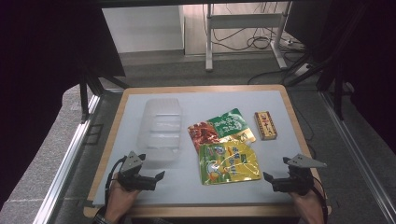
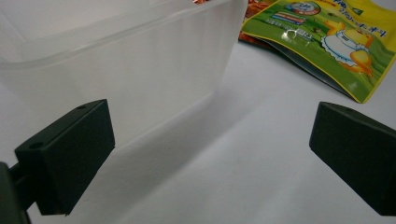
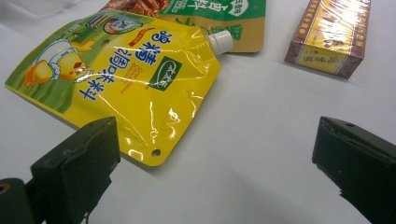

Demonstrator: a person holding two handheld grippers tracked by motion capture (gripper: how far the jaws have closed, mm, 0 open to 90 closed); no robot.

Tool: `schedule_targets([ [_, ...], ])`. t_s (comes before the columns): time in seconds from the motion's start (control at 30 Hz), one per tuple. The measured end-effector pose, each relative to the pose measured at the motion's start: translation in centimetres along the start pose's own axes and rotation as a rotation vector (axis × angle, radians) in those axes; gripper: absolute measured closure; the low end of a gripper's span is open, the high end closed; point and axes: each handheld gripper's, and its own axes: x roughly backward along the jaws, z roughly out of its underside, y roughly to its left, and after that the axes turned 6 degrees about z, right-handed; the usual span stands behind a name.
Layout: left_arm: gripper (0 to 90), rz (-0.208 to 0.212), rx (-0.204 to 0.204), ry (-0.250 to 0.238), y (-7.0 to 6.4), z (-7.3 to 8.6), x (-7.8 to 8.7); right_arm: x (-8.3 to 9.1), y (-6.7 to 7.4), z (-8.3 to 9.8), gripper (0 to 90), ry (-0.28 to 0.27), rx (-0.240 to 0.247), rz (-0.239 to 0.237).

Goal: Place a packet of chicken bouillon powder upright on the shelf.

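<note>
High view first: both grippers sit low at the near edge of the table (image 1: pixel 140 198), each in a hand coming up from below. The left gripper (image 1: pixel 156 179) has its jaws wide apart with nothing between them, just in front of the near end of the clear plastic container (image 1: pixel 161 130); a narrow strip of bare tabletop separates the two. In the left gripper view the container's frosted wall (image 2: pixel 140 74) fills the upper left, and open grey surface runs between the jaws.

The right gripper (image 1: pixel 270 181) is likewise spread wide and empty, near the table's right front corner. The yellow spouted pouch (image 1: pixel 229 162) lies flat in the middle, its near right corner close to that gripper but not touching. In the right gripper view the pouch (image 3: pixel 135 79) reaches down beside one jaw. Behind it lies the green and red packet (image 1: pixel 223 127), partly under the pouch, and the small brown box (image 1: pixel 265 125) sits apart toward the right edge.
</note>
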Motion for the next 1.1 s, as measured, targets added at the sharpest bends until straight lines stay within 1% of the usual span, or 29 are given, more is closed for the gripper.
schedule_targets([
  [0.07, 0.0, 0.004, -0.004, 0.002, -0.1, 0.0, 0.0, 0.1, -0.1, 0.1, 0.8, -0.005, -0.013, -0.001],
  [0.13, 0.0, 0.004, -0.005, 0.000, -0.1, 0.0, 0.0, 0.1, -0.1, 0.0, 0.8, -0.008, -0.015, -0.001],
  [0.23, 0.1, 0.005, -0.007, 0.004, -0.2, 0.0, 0.0, -0.1, 0.1, 0.0, 0.8, 0.006, -0.005, -0.003],
  [0.3, 0.2, -0.001, -0.011, 0.012, -0.2, -0.1, -0.1, -0.1, 0.1, 0.0, 0.8, 0.011, -0.001, -0.002],
  [0.33, 0.2, 0.008, -0.010, 0.013, -0.3, -0.1, -0.1, -0.1, 0.1, 0.1, 0.8, 0.011, -0.003, -0.004],
  [0.47, 0.3, 0.017, -0.004, 0.008, -0.3, -0.1, 0.0, -0.1, 0.1, 0.1, 0.8, 0.009, -0.007, -0.008],
  [0.53, 1.8, 0.021, -0.002, 0.010, -0.3, -0.1, 0.1, -0.1, 0.2, 0.0, 0.8, 0.012, -0.002, -0.011],
  [0.57, 2.4, 0.025, 0.000, 0.011, -0.3, -0.2, 0.1, -0.2, 0.4, -0.1, 0.8, 0.013, 0.010, -0.015],
  [0.7, 4.4, 0.018, -0.014, 0.022, -0.6, -0.2, 0.1, -0.2, 0.5, -0.1, 0.8, 0.018, 0.014, -0.019],
  [0.73, 7.2, 0.020, -0.017, 0.024, -0.6, -0.3, 0.1, -0.2, 0.5, -0.1, 0.8, 0.017, 0.014, -0.021],
  [0.8, 8.0, 0.024, -0.019, 0.024, -0.7, -0.3, 0.1, -0.2, 0.5, -0.1, 0.8, 0.016, 0.013, -0.022],
  [0.83, 13.0, 0.031, -0.017, 0.020, -0.7, -0.3, 0.2, -0.2, 0.4, -0.1, 0.9, 0.014, 0.011, -0.021],
  [0.87, 13.0, 0.036, -0.018, 0.015, -0.7, -0.3, 0.3, -0.2, 0.4, -0.1, 0.9, 0.014, 0.011, -0.021],
  [0.9, 15.4, 0.040, -0.016, 0.011, -0.7, -0.3, 0.4, -0.2, 0.4, -0.1, 0.9, 0.013, 0.011, -0.022],
  [0.93, 21.1, 0.047, -0.017, 0.007, -0.8, -0.4, 0.4, -0.2, 0.4, -0.1, 0.9, 0.014, 0.013, -0.021],
  [0.97, 21.1, 0.055, -0.021, 0.004, -0.8, -0.4, 0.5, -0.2, 0.4, -0.1, 1.0, 0.014, 0.013, -0.021],
  [1.0, 26.8, 0.060, -0.026, 0.001, -0.9, -0.4, 0.5, -0.2, 0.5, -0.1, 1.1, 0.017, 0.017, -0.021],
  [1.07, 31.9, 0.072, -0.036, 0.001, -1.0, -0.5, 0.6, -0.3, 0.5, -0.1, 1.2, 0.019, 0.021, -0.022],
  [1.1, 31.9, 0.078, -0.039, -0.001, -1.1, -0.5, 0.6, -0.3, 0.5, -0.1, 1.2, 0.019, 0.021, -0.022],
])
